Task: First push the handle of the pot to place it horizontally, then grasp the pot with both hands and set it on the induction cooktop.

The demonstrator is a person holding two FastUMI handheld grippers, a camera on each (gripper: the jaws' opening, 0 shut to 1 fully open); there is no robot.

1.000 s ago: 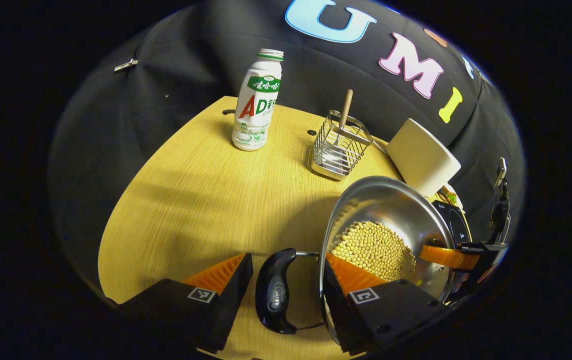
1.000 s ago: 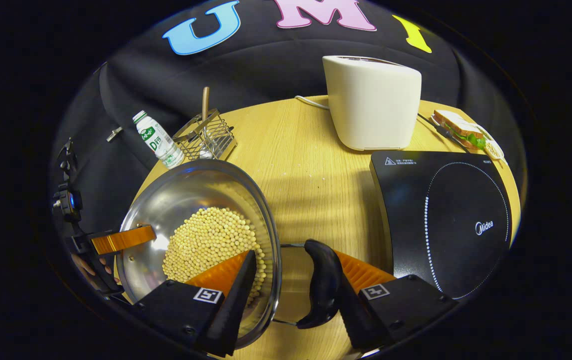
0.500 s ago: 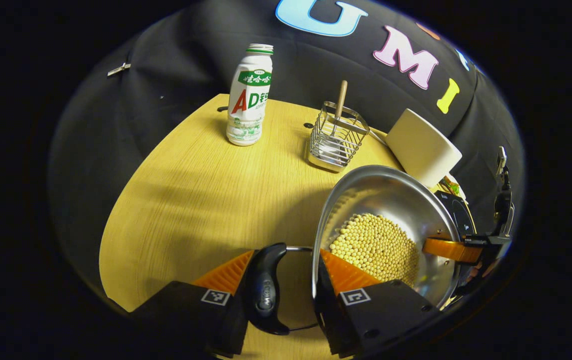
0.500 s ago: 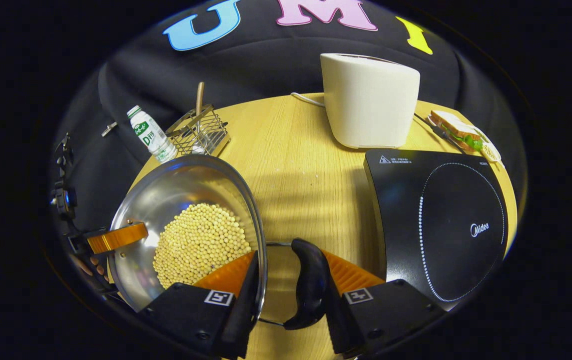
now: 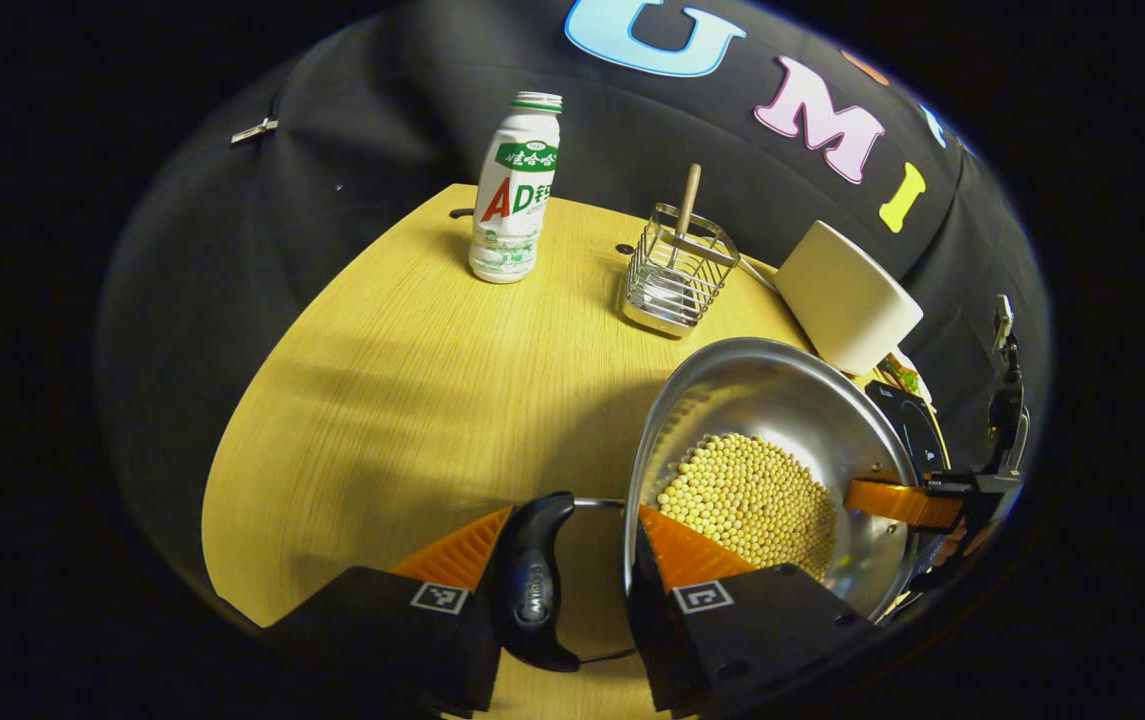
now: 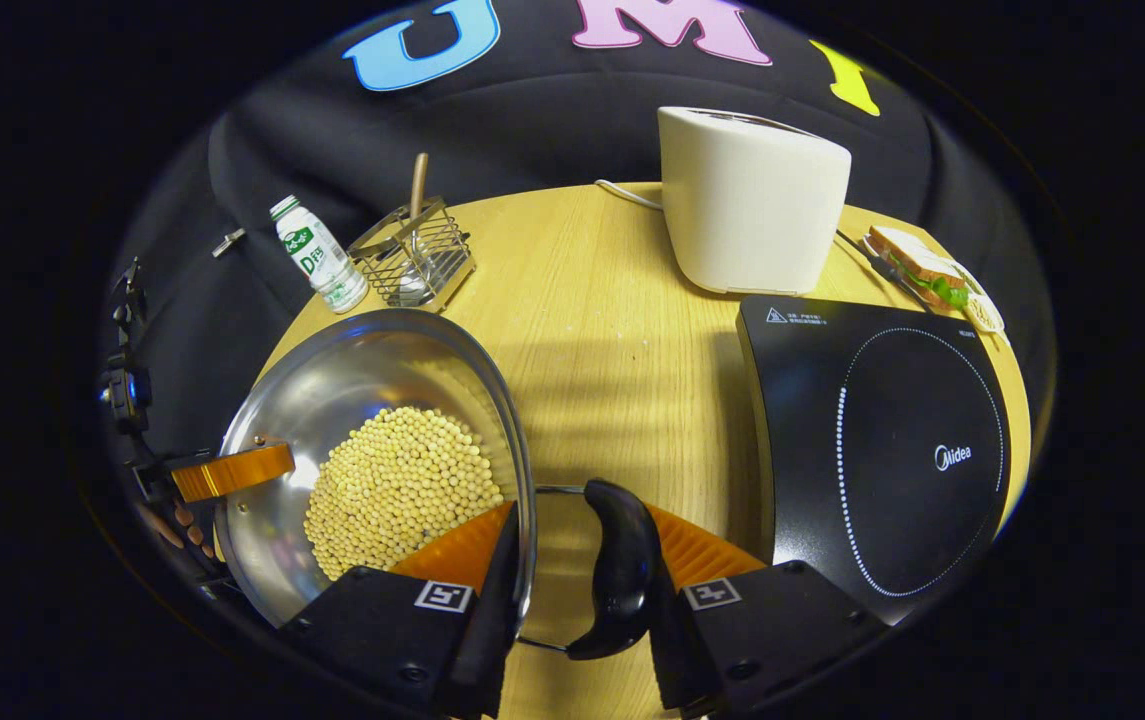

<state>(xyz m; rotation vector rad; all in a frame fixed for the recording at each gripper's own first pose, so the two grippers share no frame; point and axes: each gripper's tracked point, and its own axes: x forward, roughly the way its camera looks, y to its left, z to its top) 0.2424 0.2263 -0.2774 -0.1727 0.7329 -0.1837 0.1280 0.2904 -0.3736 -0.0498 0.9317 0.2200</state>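
1. On the table, the pot of beans is seen well left of the cooktop, with bare wood between them; nothing sits on the cooktop.
2. Both side handles are seen lying flat, sticking outward from the rim, so the handle-push step is judged done.
3. In the left gripper view, the left gripper is placed around the left handle: the outer finger touches the handle, and the inner finger sits inside the pot wall over the beans. A gap is seen between the handle and the rim, so a full clamp is not shown; the jaws are judged partly closed, not yet pressing from both sides.
4. In the right gripper view, the right gripper is placed the same way at the right handle: the outer finger is against the handle, the inner finger is inside the rim. Again a gap is seen, so no firm grip is confirmed.
5. Whether the pot is lifted off the table cannot be told.
6. Left to do, as judged: the grasp is to be finished on both handles, then the pot is to be lifted, carried right and set on the cooktop ring.
7. Risk noted: beans could be spilled if the pot is tilted.
8. Behind, a bottle, rack, toaster and sandwich are left untouched.
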